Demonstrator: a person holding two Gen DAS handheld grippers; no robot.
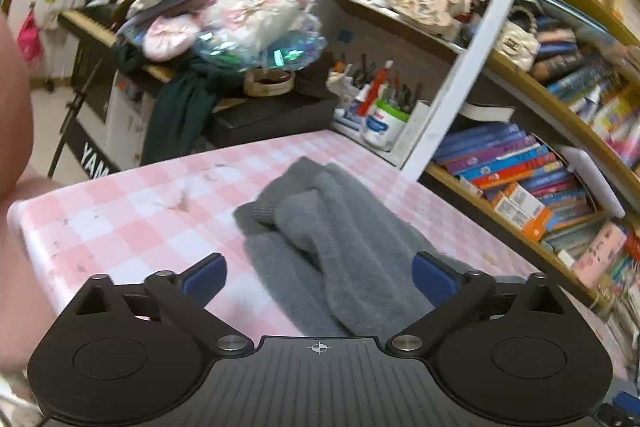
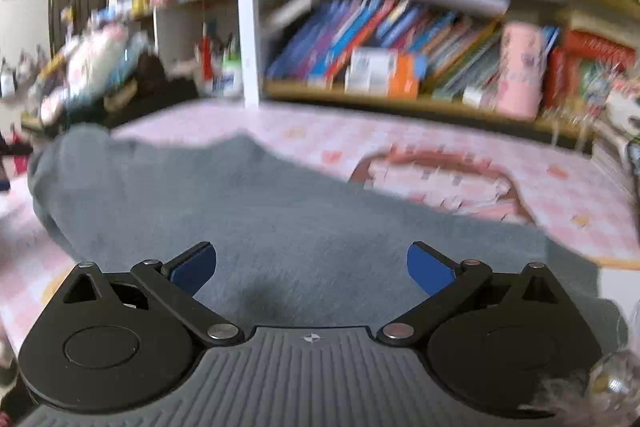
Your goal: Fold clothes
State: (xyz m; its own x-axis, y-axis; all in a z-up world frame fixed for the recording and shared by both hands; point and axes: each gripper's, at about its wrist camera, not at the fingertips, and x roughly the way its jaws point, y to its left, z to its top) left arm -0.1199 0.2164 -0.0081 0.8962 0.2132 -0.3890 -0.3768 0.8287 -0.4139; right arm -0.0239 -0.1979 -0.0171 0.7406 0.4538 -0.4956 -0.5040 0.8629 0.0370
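A grey knitted garment [image 1: 320,227] lies bunched in long folds on the pink-and-white checked table [image 1: 132,223]. My left gripper [image 1: 320,277] is open and empty, hovering just above the garment's near part. In the right wrist view the same grey garment [image 2: 240,219] spreads wide across the table [image 2: 360,135]. My right gripper [image 2: 312,267] is open and empty, low over the cloth. A pink checked garment with a dark collar [image 2: 436,183] lies on the table beyond the grey one. The right view is blurred by motion.
Bookshelves full of books [image 1: 520,179] stand close along the table's right side, with a white post [image 1: 460,75] at the corner. A cluttered desk with a pen holder [image 1: 384,107] and piled fabric [image 1: 224,15] stands behind. The table's left edge [image 1: 20,227] drops off.
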